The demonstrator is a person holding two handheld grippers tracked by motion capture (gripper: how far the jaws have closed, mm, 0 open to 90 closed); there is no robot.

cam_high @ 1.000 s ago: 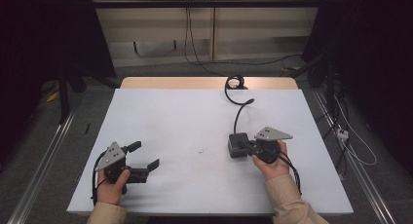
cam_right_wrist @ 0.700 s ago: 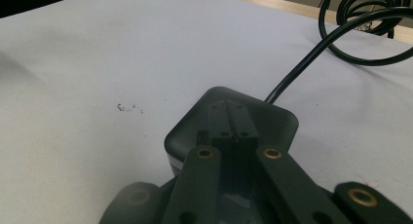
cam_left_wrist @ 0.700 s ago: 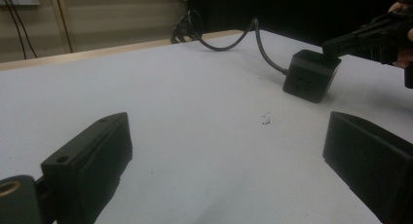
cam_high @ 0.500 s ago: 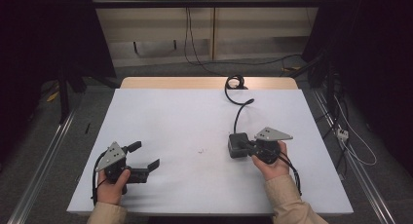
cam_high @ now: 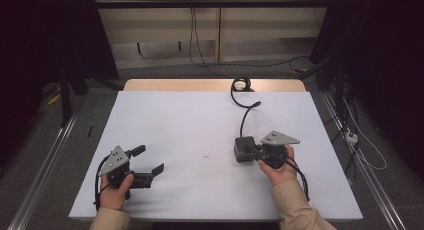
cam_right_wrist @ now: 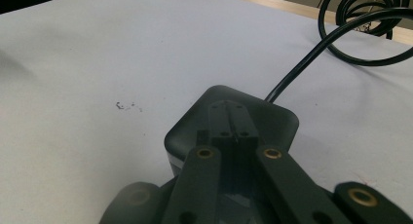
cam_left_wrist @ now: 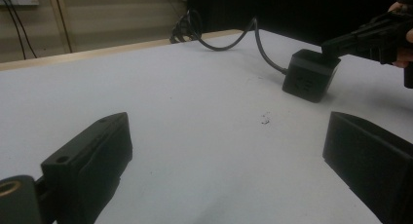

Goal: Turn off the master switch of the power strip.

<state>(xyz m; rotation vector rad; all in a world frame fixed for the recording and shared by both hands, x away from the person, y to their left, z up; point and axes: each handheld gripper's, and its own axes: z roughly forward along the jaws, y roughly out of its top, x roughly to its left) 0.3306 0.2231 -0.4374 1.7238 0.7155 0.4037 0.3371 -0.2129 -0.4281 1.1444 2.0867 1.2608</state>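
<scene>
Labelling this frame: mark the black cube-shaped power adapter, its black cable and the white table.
black cube-shaped power adapter (cam_high: 243,150), high view, top face
black cable (cam_high: 246,113), high view, mid-run
white table (cam_high: 175,120), high view, bare surface

In my right gripper view, my closed jaws cover the top rear of the black power cube (cam_right_wrist: 229,121), so contact with it cannot be confirmed. The cable (cam_right_wrist: 360,34) coil is cut off at the upper edge. In my left gripper view, both jaw tips run past the bottom edge. The small dark mark (cam_left_wrist: 265,120) on the table (cam_high: 190,125) is too small to identify.
</scene>
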